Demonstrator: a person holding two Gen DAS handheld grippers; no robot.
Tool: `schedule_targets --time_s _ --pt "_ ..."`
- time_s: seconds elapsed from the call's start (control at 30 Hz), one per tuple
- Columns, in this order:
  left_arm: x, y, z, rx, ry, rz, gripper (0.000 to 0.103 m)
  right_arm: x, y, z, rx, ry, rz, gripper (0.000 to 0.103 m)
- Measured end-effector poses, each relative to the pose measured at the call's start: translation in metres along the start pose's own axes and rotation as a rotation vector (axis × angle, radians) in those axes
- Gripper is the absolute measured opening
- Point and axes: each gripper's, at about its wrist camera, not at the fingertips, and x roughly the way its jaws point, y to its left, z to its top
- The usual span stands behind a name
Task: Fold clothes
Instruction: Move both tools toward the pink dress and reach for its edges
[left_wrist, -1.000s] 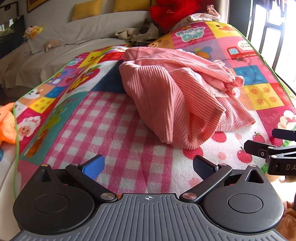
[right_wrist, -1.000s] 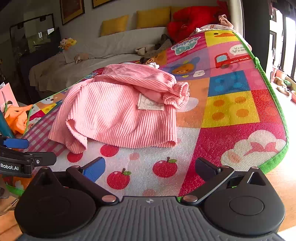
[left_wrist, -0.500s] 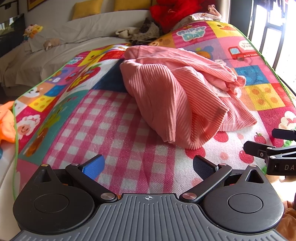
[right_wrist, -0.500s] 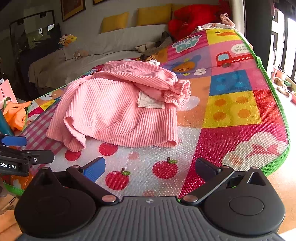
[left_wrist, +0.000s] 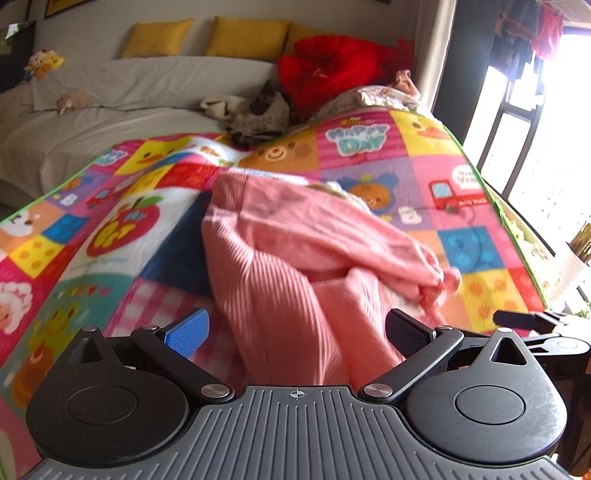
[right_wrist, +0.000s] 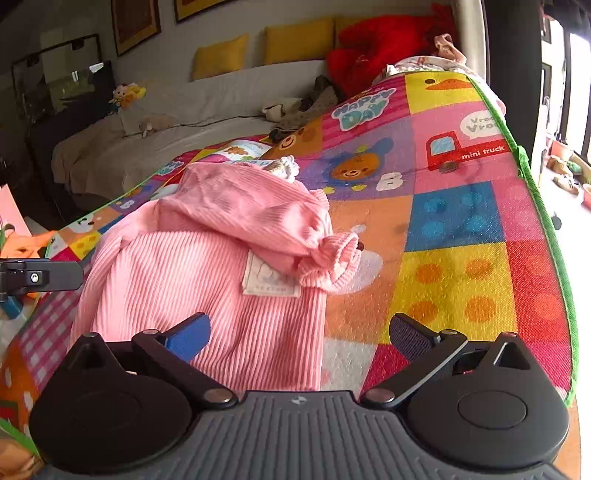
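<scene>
The pink ribbed garment (left_wrist: 295, 266) lies crumpled on the patchwork play mat (left_wrist: 476, 251), and from my left gripper (left_wrist: 297, 330) I see its near folds running right down between the two fingers, blue pad (left_wrist: 188, 332) on one side and black pad (left_wrist: 406, 332) on the other, the cloth close in front of the claw and rising ahead of it in a heap; the view is blurred here, so I cannot tell whether either pad touches the fabric. My left claw is spread wide and grips nothing. From my right gripper (right_wrist: 299, 334) the same garment (right_wrist: 207, 280) sits ahead and toward the left finger, its lower hem reaching in beside the blue pad (right_wrist: 188, 336), while the black pad (right_wrist: 410, 336) stands over bare mat (right_wrist: 461, 284). That claw is also spread apart and empty. A pale sewn label (right_wrist: 271, 277) shows on the garment straight ahead of my right claw, and just past it a gathered sleeve cuff (right_wrist: 332, 258) flops onto the mat. The other tool's tip pokes in at the far left edge of my right view (right_wrist: 37, 277), and at the right edge of my left view (left_wrist: 535, 325). Beyond the mat, ahead of both claws, is a grey-covered sofa (left_wrist: 110, 103) with yellow cushions (left_wrist: 243, 37) and a red plush heap (left_wrist: 332, 74).
</scene>
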Motion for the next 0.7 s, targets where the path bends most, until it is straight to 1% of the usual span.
schedule_targets --time_s 0.03,0.1,0.23,0.3,0.4,0.5,0.57,0.63,0.7 --pt "0.009 0.001 0.008 0.002 -0.001 -0.011 0.103 0.003 -0.002 0.005 0.011 0.003 0.004 0.103" --pt "0.031 0.006 0.015 -0.014 0.036 -0.026 0.103 0.009 -0.008 0.016 0.035 0.009 0.011 0.103" --pt "0.068 0.02 0.012 -0.054 0.127 -0.05 0.103 0.028 -0.026 0.016 0.163 0.068 0.039 0.103" --pt "0.077 0.027 0.006 -0.07 0.151 -0.06 0.103 0.027 -0.026 0.015 0.166 0.062 0.045 0.103" --pt "0.087 0.035 -0.002 -0.094 0.179 -0.077 0.103 0.026 -0.029 0.013 0.213 0.039 0.048 0.103" --pt "0.089 0.038 -0.006 -0.102 0.178 -0.087 0.103 0.027 -0.031 0.014 0.265 0.019 0.044 0.103" --pt "0.089 0.04 -0.006 -0.109 0.171 -0.096 0.103 0.03 -0.026 0.016 0.218 0.038 0.029 0.103" --pt "0.089 0.04 -0.007 -0.113 0.16 -0.104 0.103 0.031 -0.019 0.018 0.134 0.064 0.02 0.103" --pt "0.088 0.04 -0.01 -0.111 0.147 -0.111 0.103 0.032 -0.015 0.017 0.083 0.07 0.014 0.103"
